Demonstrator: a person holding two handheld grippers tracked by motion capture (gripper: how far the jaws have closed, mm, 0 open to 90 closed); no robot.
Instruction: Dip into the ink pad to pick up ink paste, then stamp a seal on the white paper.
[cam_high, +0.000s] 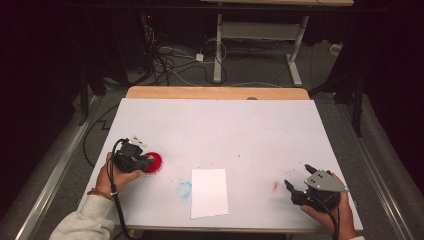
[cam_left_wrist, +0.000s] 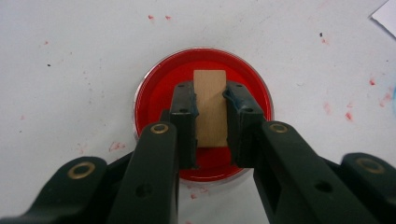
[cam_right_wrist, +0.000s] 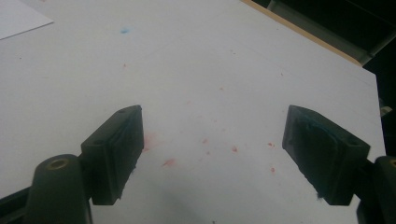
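1. White sheeting is seen to cover the table, whose wooden far edge is left bare; dark floor, cables and a desk frame are seen beyond it.
2. Red and blue specks and smears are scattered over the white surface, among them a blue smear and a red smear.
3. A sheet of white paper is laid flat near the front edge, just right of the blue smear.
4. A round red dish is set at the left of the table, well apart from the paper.
5. The left gripper is closed on a small wooden block, which is held upright between the pads directly over the red dish; whether the block touches the dish cannot be told.
6. The right gripper is held open near the table's front right corner, with nothing between its jaws and only the speckled surface beneath.
7. No brand, label or legible writing can be made out on any item.
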